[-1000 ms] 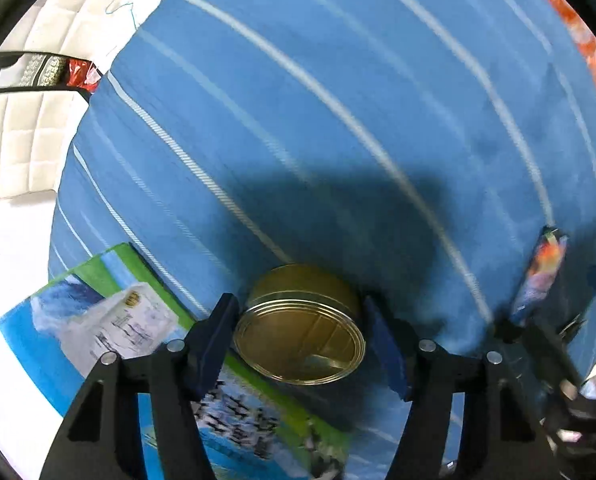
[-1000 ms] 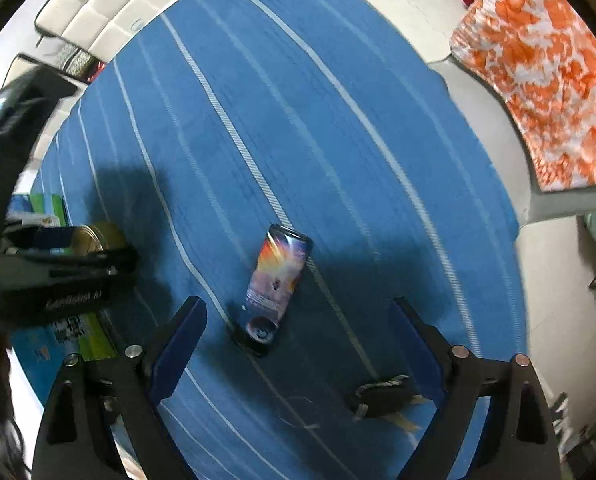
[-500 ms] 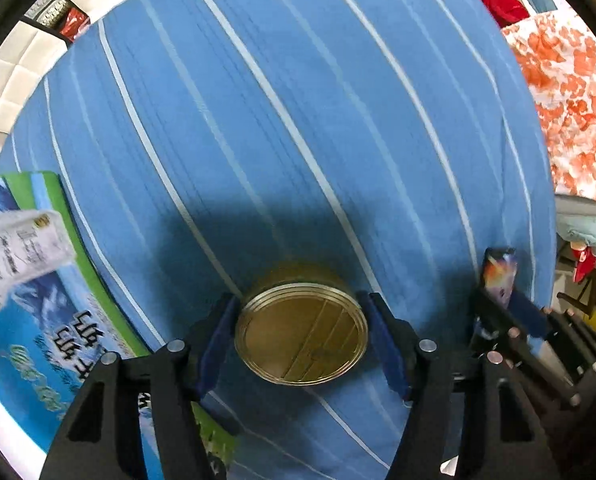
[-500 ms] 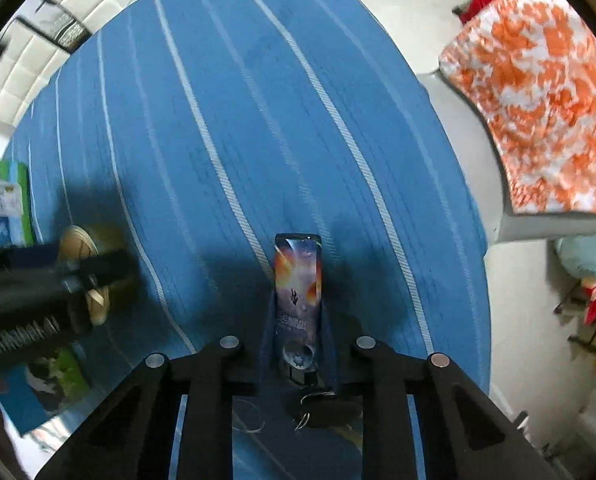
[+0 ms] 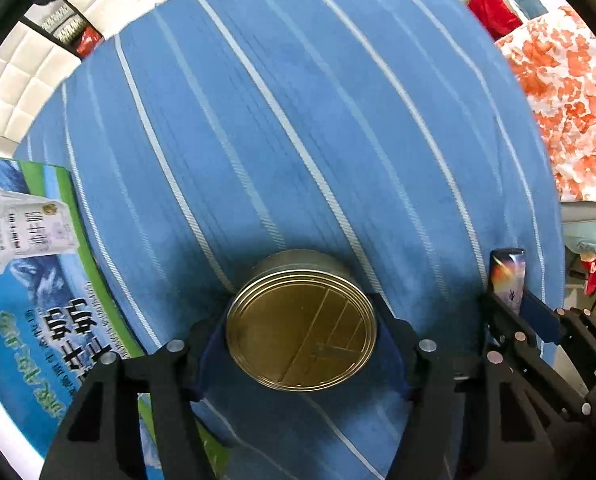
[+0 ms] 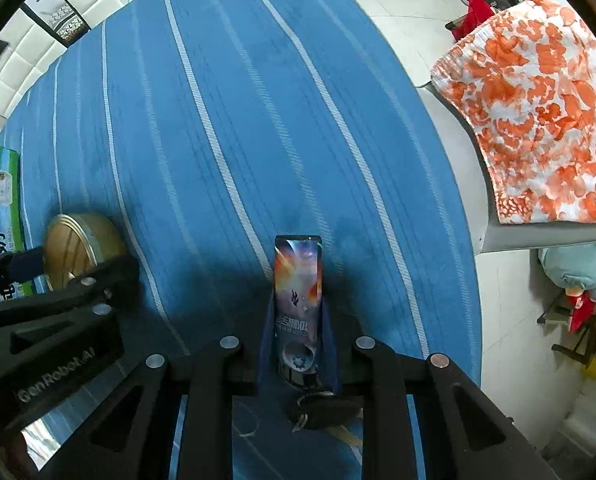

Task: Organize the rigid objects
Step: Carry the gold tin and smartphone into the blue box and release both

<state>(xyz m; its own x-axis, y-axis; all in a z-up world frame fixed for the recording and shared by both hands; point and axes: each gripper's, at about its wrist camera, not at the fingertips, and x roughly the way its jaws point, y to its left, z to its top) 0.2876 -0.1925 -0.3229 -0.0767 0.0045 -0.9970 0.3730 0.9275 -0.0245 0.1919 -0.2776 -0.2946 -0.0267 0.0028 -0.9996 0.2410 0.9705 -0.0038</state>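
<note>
Left gripper point(image 5: 302, 344): blue pads closed against one round gold metal tin point(image 5: 301, 320), lower centre, smooth ridged lid facing camera. Right gripper point(image 6: 298, 344): jaws nearly together, clamping one slim glossy printed box point(image 6: 298, 300), lower centre. Below: blue striped cloth point(image 5: 298, 120), soft nap. One milk carton point(image 5: 22, 280) at left edge; orange floral fabric point(image 6: 538, 120) at right.

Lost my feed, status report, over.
Left claw shut on gold tin. Right claw shut on slim printed box. Blue striped cloth ahead, nothing blocking.
</note>
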